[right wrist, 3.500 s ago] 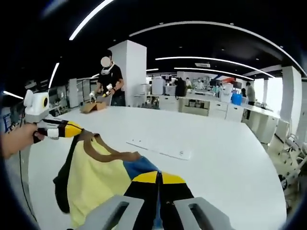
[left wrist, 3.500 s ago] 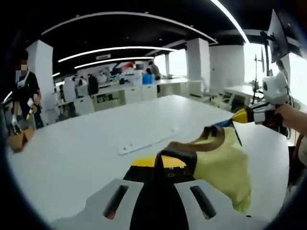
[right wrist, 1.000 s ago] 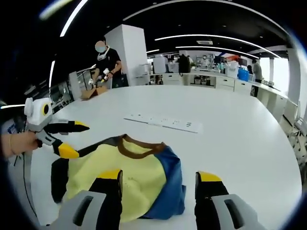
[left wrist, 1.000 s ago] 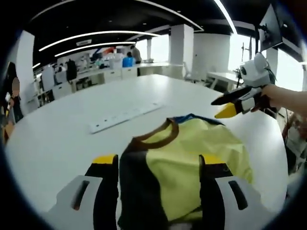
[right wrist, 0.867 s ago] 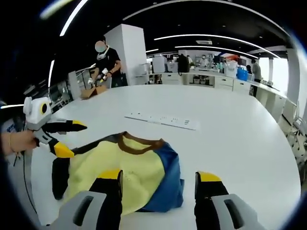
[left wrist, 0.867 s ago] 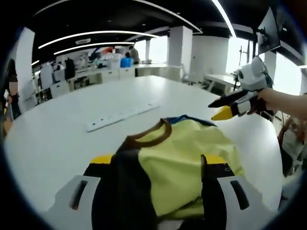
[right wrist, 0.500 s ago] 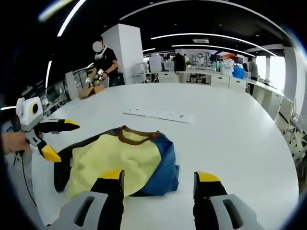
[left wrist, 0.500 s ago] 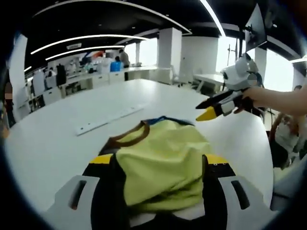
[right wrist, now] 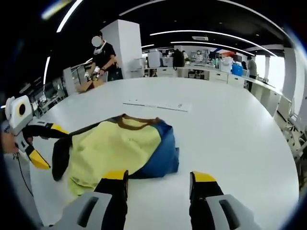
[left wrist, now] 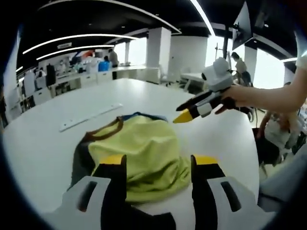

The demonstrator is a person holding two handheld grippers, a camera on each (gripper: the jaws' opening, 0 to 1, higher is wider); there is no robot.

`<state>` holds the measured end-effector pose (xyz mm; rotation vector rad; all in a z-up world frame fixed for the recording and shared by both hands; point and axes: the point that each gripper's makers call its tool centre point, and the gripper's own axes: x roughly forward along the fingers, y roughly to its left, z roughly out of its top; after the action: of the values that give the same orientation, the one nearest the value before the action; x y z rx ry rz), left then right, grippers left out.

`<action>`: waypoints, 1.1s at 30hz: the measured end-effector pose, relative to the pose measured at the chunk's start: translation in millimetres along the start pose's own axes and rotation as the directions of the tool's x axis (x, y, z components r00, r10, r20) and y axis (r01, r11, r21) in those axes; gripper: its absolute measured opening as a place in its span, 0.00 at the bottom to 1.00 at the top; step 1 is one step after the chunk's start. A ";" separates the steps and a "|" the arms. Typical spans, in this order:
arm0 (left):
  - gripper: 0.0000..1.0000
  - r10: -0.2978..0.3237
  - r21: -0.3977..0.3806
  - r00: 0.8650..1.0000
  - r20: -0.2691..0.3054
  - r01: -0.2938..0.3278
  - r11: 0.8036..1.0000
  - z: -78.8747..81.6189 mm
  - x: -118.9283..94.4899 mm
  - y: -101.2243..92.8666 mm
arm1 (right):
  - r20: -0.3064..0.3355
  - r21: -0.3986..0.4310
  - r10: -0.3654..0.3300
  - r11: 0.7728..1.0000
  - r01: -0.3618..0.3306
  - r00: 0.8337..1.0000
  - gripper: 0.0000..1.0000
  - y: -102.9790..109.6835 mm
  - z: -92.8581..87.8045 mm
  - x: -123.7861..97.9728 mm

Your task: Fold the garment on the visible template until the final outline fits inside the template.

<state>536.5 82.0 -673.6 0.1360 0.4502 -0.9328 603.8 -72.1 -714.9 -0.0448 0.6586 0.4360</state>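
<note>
Left gripper view: the left gripper (left wrist: 156, 165) is spread wide and holds nothing. The shirt (left wrist: 139, 151) lies rumpled on the white bench (left wrist: 43, 143), its near hem just beyond the jaws. The right gripper (left wrist: 184, 115) hovers over the shirt's far side, toward the bench edge; whether it is parted I cannot tell here. No template outline is discernible, so a fold judged by eye could overshoot it.

Right gripper view: the right gripper (right wrist: 156, 179) is wide open and empty, the shirt (right wrist: 117, 146) just ahead. The left gripper (right wrist: 36, 146) sits parted by the dark sleeve. Pinching one layer would drag the bundle askew.
</note>
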 end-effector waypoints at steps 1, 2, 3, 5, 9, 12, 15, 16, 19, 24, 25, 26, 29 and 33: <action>0.45 -0.006 0.000 1.000 -0.001 0.006 1.000 -0.9 1.2 -3.5 | -0.004 -0.001 -0.001 1.000 0.001 1.000 0.47 0.6 -2.0 1.1; 0.44 -0.009 0.001 1.000 -0.002 0.009 1.000 -2.0 2.4 -6.3 | -0.009 -0.003 -0.002 1.000 0.002 1.000 0.46 1.5 -4.6 2.7; 0.43 -0.013 0.006 1.000 -0.005 0.013 1.000 -3.6 4.2 -9.5 | -0.010 -0.008 0.000 1.000 0.000 1.000 0.46 2.4 -5.9 3.6; 0.41 -0.024 0.015 0.999 -0.031 0.025 1.000 -9.9 9.3 -17.5 | -0.013 -0.010 0.001 1.000 -0.002 1.000 0.44 3.9 -8.5 5.9; 0.35 -0.028 0.020 0.999 -0.034 0.029 0.999 -15.0 19.7 -26.2 | -0.010 -0.005 0.002 1.000 -0.002 1.000 0.41 5.4 -11.7 11.4; 0.29 -0.021 0.032 0.999 -0.044 0.022 0.999 -18.5 25.6 -29.9 | -0.010 -0.009 0.001 1.000 -0.001 1.000 0.37 7.5 -14.9 15.5; 0.27 -0.022 0.035 0.999 -0.045 0.024 0.999 -20.0 31.5 -34.7 | -0.007 0.001 -0.002 1.000 0.002 1.000 0.34 9.5 -17.6 20.4; 0.26 -0.022 0.038 0.999 -0.046 0.023 0.999 -20.6 33.3 -35.8 | -0.005 0.002 -0.005 1.000 0.005 1.000 0.34 9.8 -18.0 21.7; 0.22 -0.024 0.042 0.998 -0.058 0.027 0.999 -24.4 38.9 -39.6 | -0.001 0.005 -0.015 1.000 0.015 1.000 0.33 11.7 -18.6 26.4; 0.21 -0.020 0.063 0.996 -0.091 0.026 0.998 -33.7 45.9 -49.2 | 0.008 0.002 -0.031 1.000 0.031 0.999 0.32 15.5 -18.3 33.9; 0.20 -0.015 0.070 0.995 -0.101 0.022 0.997 -35.7 46.8 -49.5 | 0.007 0.002 -0.038 0.999 0.038 0.999 0.32 15.4 -18.9 35.4; 0.20 -0.006 0.079 0.994 -0.110 0.015 0.997 -38.0 48.6 -50.0 | 0.007 0.001 -0.040 0.999 0.040 0.999 0.31 15.8 -19.1 36.3; 0.20 0.012 0.090 0.992 -0.125 -0.001 0.996 -41.7 53.6 -51.0 | 0.011 -0.005 -0.053 0.999 0.053 0.999 0.30 15.7 -19.4 37.8; 0.19 0.074 0.120 0.982 -0.176 -0.053 0.991 -54.6 60.3 -46.2 | 0.008 -0.031 -0.074 0.997 0.074 0.997 0.27 13.9 -19.7 39.0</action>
<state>513.1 26.3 -745.0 0.3402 0.5566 -0.8867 614.1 -48.2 -752.6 -0.0967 0.6410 0.3746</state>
